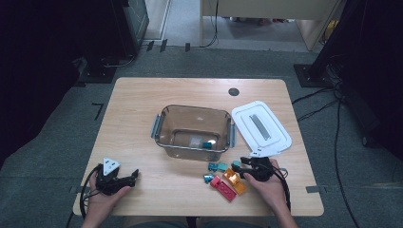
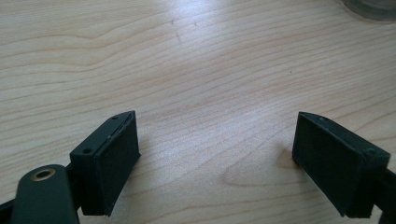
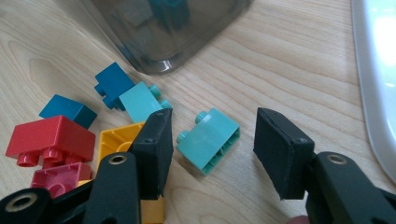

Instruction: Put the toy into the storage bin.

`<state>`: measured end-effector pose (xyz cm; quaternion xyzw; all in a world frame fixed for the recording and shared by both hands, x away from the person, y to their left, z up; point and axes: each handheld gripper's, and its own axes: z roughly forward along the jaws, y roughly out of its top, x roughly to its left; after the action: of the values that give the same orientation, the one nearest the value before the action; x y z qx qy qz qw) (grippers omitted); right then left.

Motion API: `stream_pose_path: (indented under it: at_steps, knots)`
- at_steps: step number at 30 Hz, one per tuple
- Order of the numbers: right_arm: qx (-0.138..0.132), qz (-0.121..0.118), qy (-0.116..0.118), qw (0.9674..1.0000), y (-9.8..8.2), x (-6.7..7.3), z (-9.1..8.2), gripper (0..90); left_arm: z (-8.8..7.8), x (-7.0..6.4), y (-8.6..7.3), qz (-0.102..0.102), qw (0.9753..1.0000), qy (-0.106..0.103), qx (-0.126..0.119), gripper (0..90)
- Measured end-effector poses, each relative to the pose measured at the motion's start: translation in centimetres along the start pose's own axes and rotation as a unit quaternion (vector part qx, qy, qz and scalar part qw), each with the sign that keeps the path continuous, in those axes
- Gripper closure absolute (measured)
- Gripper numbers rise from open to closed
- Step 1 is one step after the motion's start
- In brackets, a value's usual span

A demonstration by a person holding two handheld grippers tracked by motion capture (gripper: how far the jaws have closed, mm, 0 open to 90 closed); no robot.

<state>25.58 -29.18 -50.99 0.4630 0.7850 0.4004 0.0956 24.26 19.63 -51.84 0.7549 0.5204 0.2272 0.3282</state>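
1. Left side first: the left gripper [image 1: 134, 176] just sits on the table [image 1: 142, 123] at about 7 o'clock from the clear bin [image 1: 164, 142], with the hand wrapped around its body. In the left gripper view the jaws are spread wide with nothing but bare wood between them. It's well away from the bricks, so it isn't the one to use here.

2. Middle: the bin is at the table's centre with a teal piece inside. The loose pile of bricks [image 1: 223, 179] lies at roughly 5 o'clock from it, near the front edge.

3. The bit that matters: in the right gripper view a light green brick [image 3: 208, 139] lies on its side between the two jaws, a little ahead of the pads, and neither pad touches it. Its studs point to about 10 o'clock, and its long axis runs roughly 10 to 4, so it's skewed to the jaw line rather than square to it.

4. Right side: the right gripper [image 1: 236, 166] is about half open and holds nothing. The hand comes in from 5 o'clock, low over the table, jaws pointing toward the bin. I reckon it's the obvious hand for this grab, needing a small push forward and maybe a slight twist before closing.

5. The white lid [image 1: 261, 128] lies flat at 3 o'clock from the bin, out of the way.
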Motion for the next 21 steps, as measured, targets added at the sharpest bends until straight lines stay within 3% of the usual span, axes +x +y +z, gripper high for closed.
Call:
stream_pose_path:
  at_steps: [7,10,15,17,21]
  knots:
    - [0.009,-0.014,-0.008,0.9998,-0.28,0.05,0.48,45.3,0.00,0.00,0.00,0.000,1.0000,0.000,0.000,14.6]
    - [0.008,-0.031,-0.013,0.9994,-0.34,0.23,0.56,46.4,0.00,0.00,0.00,0.000,1.0000,0.000,0.000,14.6]
    - [0.009,-0.056,-0.017,0.9983,-0.37,0.55,0.62,57.2,0.00,0.00,0.00,0.000,1.0000,0.000,0.000,14.6]
    - [0.010,-0.059,-0.021,0.9980,-0.38,0.57,0.61,65.5,0.00,0.00,0.00,0.000,1.0000,0.000,0.000,14.6]
    - [0.011,-0.050,-0.014,0.9986,-0.37,0.28,0.46,72.7,0.00,0.00,0.00,0.000,1.0000,0.000,0.000,14.6]
